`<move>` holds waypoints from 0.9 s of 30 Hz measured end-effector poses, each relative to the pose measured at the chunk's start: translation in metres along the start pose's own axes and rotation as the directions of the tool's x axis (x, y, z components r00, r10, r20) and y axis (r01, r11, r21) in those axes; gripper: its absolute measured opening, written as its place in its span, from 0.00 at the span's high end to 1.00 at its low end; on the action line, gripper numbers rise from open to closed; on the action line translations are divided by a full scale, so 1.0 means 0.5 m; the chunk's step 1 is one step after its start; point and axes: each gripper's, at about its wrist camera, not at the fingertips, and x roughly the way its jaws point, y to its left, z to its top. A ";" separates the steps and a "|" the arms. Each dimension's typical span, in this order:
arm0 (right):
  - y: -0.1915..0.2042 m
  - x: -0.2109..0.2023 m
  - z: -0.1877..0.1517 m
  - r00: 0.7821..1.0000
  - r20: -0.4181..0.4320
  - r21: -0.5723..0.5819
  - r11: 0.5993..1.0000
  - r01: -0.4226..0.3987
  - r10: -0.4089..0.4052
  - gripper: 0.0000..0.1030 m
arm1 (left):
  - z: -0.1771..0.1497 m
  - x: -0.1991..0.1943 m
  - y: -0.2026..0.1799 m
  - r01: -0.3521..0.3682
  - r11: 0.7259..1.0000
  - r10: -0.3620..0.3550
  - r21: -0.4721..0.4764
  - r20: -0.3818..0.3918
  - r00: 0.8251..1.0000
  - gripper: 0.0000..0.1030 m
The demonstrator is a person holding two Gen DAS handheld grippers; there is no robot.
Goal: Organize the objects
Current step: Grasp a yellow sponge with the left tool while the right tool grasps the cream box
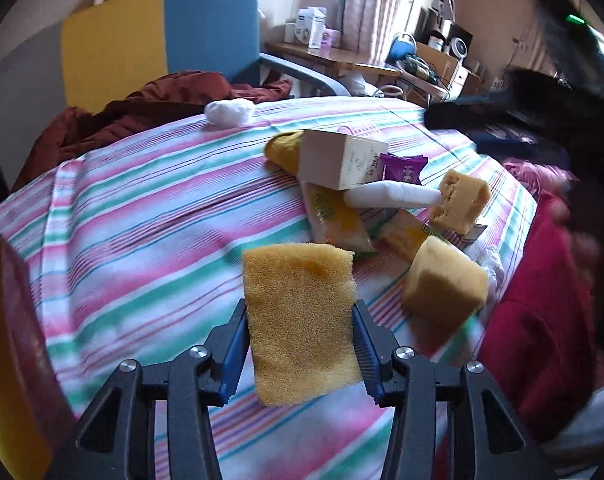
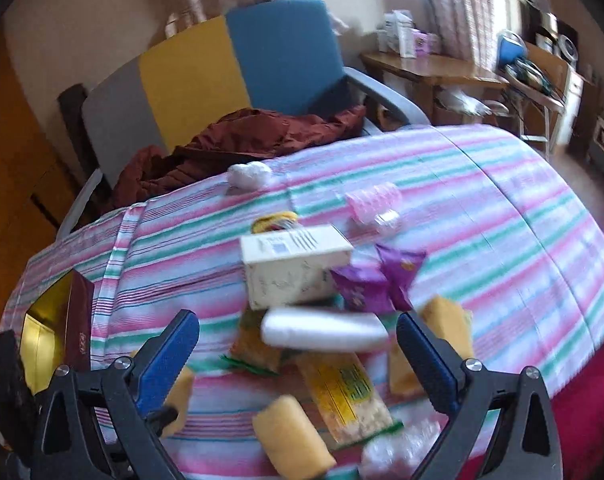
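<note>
Window daylight, fisheye edges — seemingly motion-blurred

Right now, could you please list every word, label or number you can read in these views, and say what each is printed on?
None can be read with confidence.
White box: barcode label and faint print, too blurred.
Purple snack packets: print blurred.
Yellow snack packet: green characters, too blurred.
Dark red box: small pale marking, unreadable.
Boxes on the far desk: too small.

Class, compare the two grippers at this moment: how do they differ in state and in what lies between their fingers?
The left gripper is shut on a yellow sponge, lifted off the striped bedspread; the right gripper is open and empty, its fingers either side of a white bottle. Both have blue pads.
</note>
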 end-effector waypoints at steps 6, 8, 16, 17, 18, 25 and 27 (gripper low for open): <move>0.015 0.108 0.087 0.995 -0.100 -0.132 0.991 -0.019 0.006 0.01 | -0.034 -0.045 0.034 -0.017 0.999 0.017 -0.034 0.009 1.000 0.52; -0.001 0.143 0.110 0.990 -0.139 -0.109 0.994 -0.031 0.015 0.01 | -0.040 -0.055 0.047 -0.014 0.998 0.015 -0.057 0.010 1.000 0.52; -0.077 0.277 0.134 0.958 -0.264 0.150 0.986 -0.077 0.115 0.01 | -0.035 -0.093 0.065 -0.004 0.995 0.008 -0.102 0.042 0.999 0.52; -0.064 0.276 0.128 0.950 -0.264 0.153 0.979 -0.131 0.169 0.01 | -0.035 -0.099 0.067 -0.002 0.994 0.007 -0.107 0.047 0.999 0.52; -0.045 0.274 0.121 0.943 -0.269 0.140 0.977 -0.162 0.195 0.01 | -0.034 -0.103 0.070 0.002 0.994 0.004 -0.113 0.050 0.999 0.52; 0.087 0.249 0.059 0.860 -0.371 0.047 0.932 -0.360 0.350 0.03 | -0.049 -0.142 0.088 -0.001 0.990 0.012 -0.142 0.074 0.997 0.51; 0.126 0.241 0.034 0.839 -0.424 -0.025 0.922 -0.387 0.340 0.04 | -0.055 -0.157 0.095 -0.003 0.988 0.016 -0.156 0.082 0.997 0.51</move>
